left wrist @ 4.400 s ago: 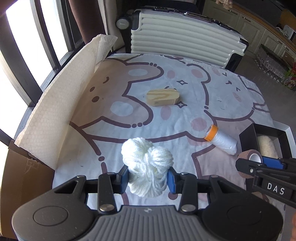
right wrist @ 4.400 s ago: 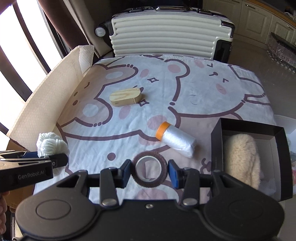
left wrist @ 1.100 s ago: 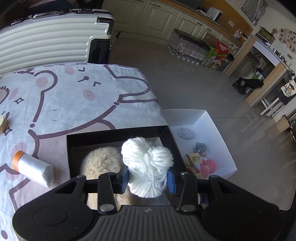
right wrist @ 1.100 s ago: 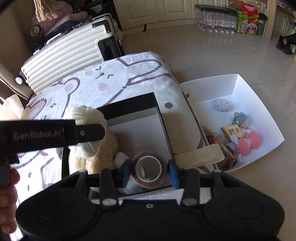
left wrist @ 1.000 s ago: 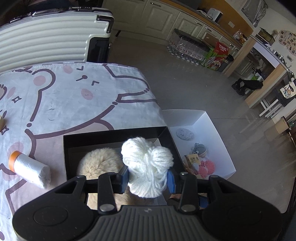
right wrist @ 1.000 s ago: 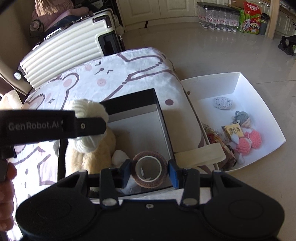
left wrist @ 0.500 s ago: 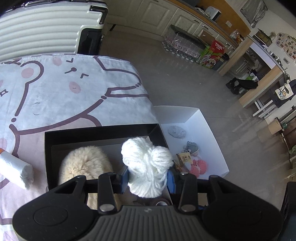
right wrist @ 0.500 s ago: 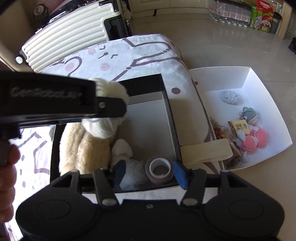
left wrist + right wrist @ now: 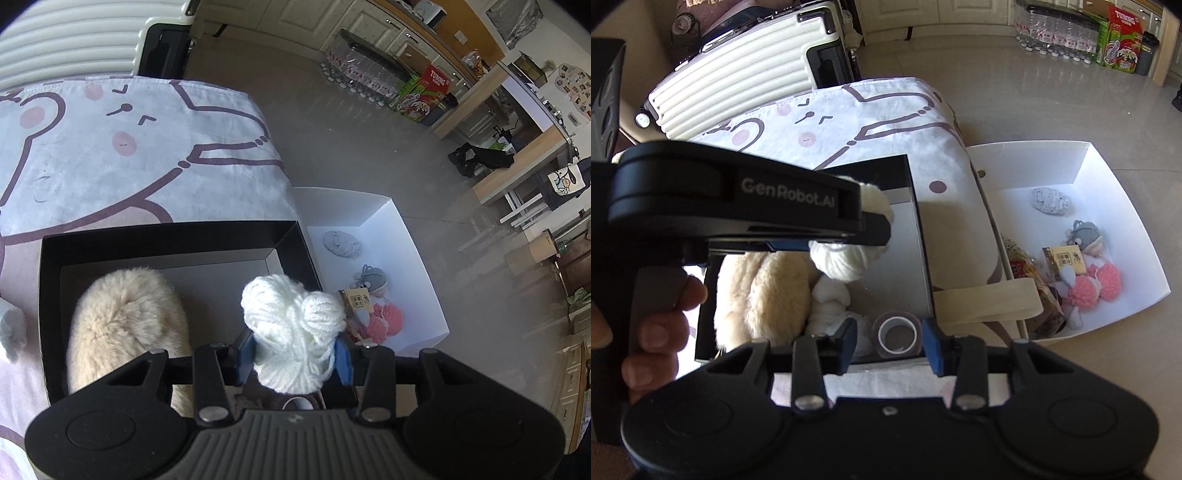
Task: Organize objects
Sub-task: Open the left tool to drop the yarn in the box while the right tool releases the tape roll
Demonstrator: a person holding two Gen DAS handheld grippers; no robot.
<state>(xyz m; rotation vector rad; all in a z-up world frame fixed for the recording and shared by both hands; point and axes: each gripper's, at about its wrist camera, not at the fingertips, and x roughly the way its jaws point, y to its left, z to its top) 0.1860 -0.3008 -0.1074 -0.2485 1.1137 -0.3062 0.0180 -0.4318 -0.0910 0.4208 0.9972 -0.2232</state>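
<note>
White yarn ball [image 9: 295,332] sat pinched between the blue pads of the left gripper [image 9: 294,356], jaws pressed into its sides, held above the right half of the black box [image 9: 173,236]. In the right wrist view the same ball [image 9: 846,258] hung over the box's grey floor, clear of it.

Brown tape roll [image 9: 897,334] lay flat in the box's near right corner, hole up. The right gripper [image 9: 889,341] stood over it with jaws spread, both pads clear of the roll on either side.

Box contents: a cream fluffy plush [image 9: 125,321] filling the left half, bunched white material [image 9: 831,299] beside it toward the near wall, and the tape roll. The far right part of the floor was bare grey. The plush reached close to the left wall.

The black box rested on the bear-print cloth [image 9: 129,147] at the tabletop's right edge; its right wall ran close to that edge. A cream strap [image 9: 986,299] draped off the edge beside the box's near right corner.

Below on the floor, a white tray [image 9: 402,229] held a grey knit piece [image 9: 341,243], a small grey doll [image 9: 373,278], a tan tagged packet [image 9: 1065,260] and pink pom-poms [image 9: 1097,282]; its far half was open.

A ribbed cream suitcase [image 9: 750,77] stood behind the tabletop. Left hand's fingers [image 9: 661,314] wrapped the left gripper's handle.
</note>
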